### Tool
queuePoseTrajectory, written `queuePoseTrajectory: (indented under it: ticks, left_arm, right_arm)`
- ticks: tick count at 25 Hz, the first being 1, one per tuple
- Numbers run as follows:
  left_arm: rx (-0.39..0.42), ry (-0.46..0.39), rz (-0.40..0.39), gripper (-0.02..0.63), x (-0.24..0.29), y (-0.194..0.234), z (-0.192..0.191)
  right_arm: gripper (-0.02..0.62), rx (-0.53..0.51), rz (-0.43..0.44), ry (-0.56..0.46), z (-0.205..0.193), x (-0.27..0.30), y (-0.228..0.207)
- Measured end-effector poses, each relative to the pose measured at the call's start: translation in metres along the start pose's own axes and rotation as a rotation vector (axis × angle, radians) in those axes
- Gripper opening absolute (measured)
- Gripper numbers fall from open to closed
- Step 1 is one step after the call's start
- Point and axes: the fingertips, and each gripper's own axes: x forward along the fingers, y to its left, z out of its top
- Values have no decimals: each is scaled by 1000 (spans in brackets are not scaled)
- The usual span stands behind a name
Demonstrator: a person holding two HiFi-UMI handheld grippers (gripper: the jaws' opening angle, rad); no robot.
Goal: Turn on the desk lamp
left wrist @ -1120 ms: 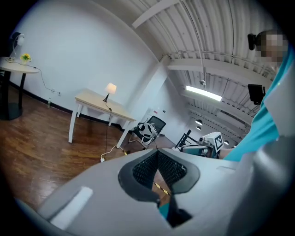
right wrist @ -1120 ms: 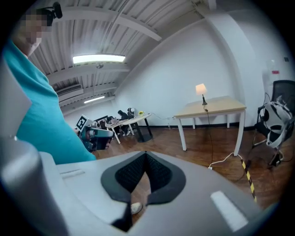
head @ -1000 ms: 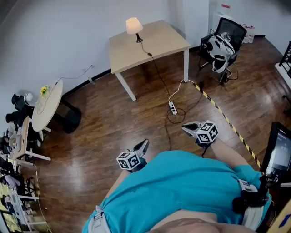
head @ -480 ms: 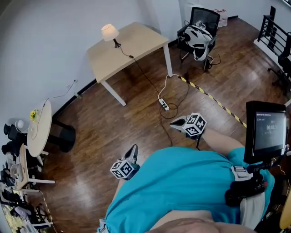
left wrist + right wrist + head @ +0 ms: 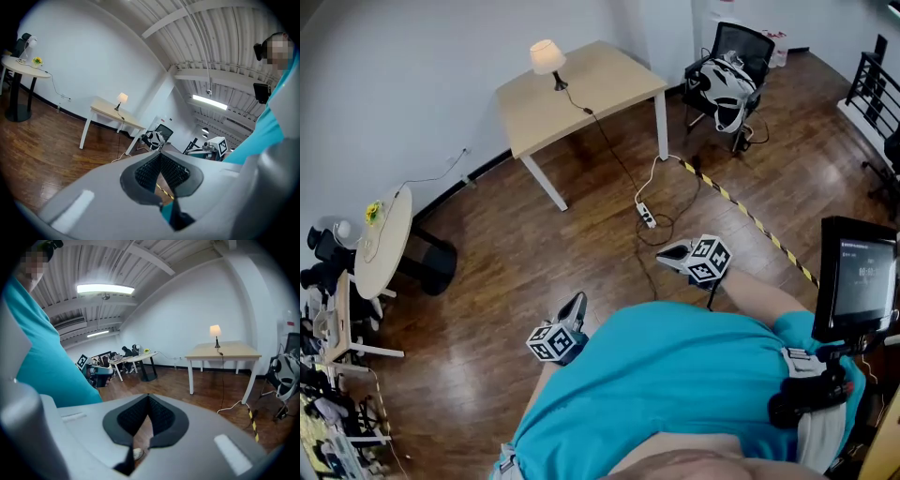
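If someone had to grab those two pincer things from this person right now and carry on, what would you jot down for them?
Left gripper: shut, nothing in it, held low beside the body.
Right gripper: shut, also empty, held out in front.
Desk lamp: on the wooden table near the wall, across the room and well out of reach. Its cord runs off the table to a power strip on the floor.
Done: nothing has touched the lamp. From here I cannot tell whether it is lit.
Left: walk to the table, find the lamp's switch and work it with one gripper.
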Motion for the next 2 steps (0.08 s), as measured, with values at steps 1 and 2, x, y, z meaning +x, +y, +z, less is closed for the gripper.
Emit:
queuePoseTrajectory:
  ticks: [1, 2]
  left_arm:
    - [4, 9, -6, 1, 3, 0, -6]
    - [9, 18, -12, 1, 6, 0, -12]
  right_arm:
    - [0, 8, -9, -7, -7, -4, -2]
    - [0, 16, -18, -14, -14, -7, -3]
